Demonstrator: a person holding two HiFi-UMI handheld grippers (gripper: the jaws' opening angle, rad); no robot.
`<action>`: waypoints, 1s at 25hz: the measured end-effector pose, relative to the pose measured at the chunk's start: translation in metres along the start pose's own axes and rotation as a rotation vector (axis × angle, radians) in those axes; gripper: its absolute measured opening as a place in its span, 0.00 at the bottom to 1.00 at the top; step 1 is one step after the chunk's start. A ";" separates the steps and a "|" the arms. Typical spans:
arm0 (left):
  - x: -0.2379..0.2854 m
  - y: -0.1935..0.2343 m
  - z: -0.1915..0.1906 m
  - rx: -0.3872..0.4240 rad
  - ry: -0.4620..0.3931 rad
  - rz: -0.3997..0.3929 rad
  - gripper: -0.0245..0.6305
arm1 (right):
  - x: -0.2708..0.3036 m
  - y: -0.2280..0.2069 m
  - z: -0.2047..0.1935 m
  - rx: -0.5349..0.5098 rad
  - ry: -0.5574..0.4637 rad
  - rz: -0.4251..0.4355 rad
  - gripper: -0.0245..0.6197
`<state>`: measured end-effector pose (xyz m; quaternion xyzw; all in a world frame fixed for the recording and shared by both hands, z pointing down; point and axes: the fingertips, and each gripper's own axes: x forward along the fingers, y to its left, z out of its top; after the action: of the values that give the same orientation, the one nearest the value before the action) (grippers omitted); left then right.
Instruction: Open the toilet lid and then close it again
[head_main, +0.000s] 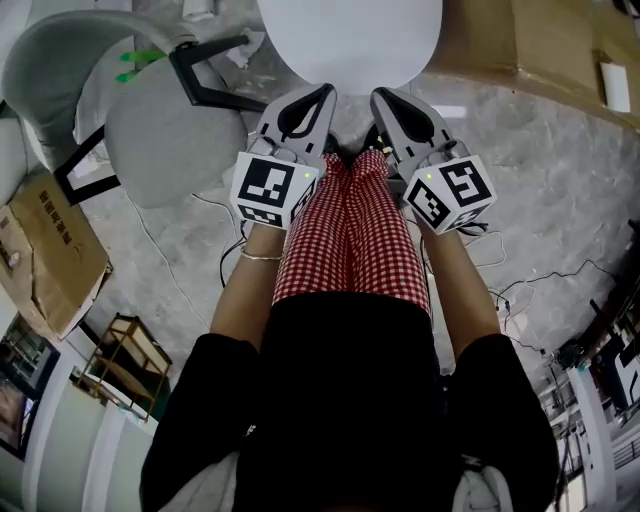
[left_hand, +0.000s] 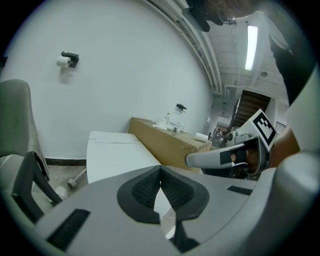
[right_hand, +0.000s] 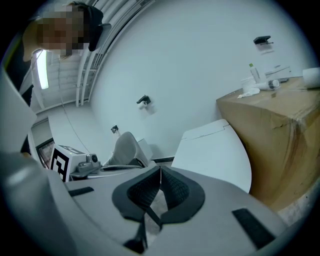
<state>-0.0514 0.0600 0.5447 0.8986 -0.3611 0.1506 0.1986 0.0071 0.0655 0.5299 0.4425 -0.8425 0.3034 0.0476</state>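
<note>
Grey marble floor (head_main: 560, 180) spreads below, and the white toilet lid (head_main: 350, 40) lies closed at top centre of the frame. My left gripper (head_main: 320, 95) and right gripper (head_main: 382, 97) hover just beneath it, jaws clenched on nothing.

The grey stone floor (head_main: 560, 190) is carrying a white toilet (head_main: 350, 40), with a grey chair (head_main: 165, 140) standing left of the toilet, a cardboard box (head_main: 530, 40) sitting right of it, flattened cardboard (head_main: 45, 255) lying farther left, and thin cables (head_main: 545, 280) trailing to its near right.
</note>
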 end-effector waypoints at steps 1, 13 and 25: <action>-0.001 -0.001 0.003 0.000 -0.004 -0.003 0.04 | -0.002 0.000 0.003 -0.003 -0.005 -0.005 0.07; -0.001 -0.025 0.054 0.014 -0.052 -0.076 0.04 | -0.022 0.012 0.058 -0.027 -0.075 -0.038 0.07; 0.001 -0.040 0.134 0.107 -0.127 -0.123 0.04 | -0.048 0.011 0.130 -0.045 -0.152 -0.120 0.07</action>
<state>-0.0055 0.0235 0.4180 0.9361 -0.3086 0.1003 0.1358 0.0517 0.0326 0.4029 0.5129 -0.8221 0.2467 0.0117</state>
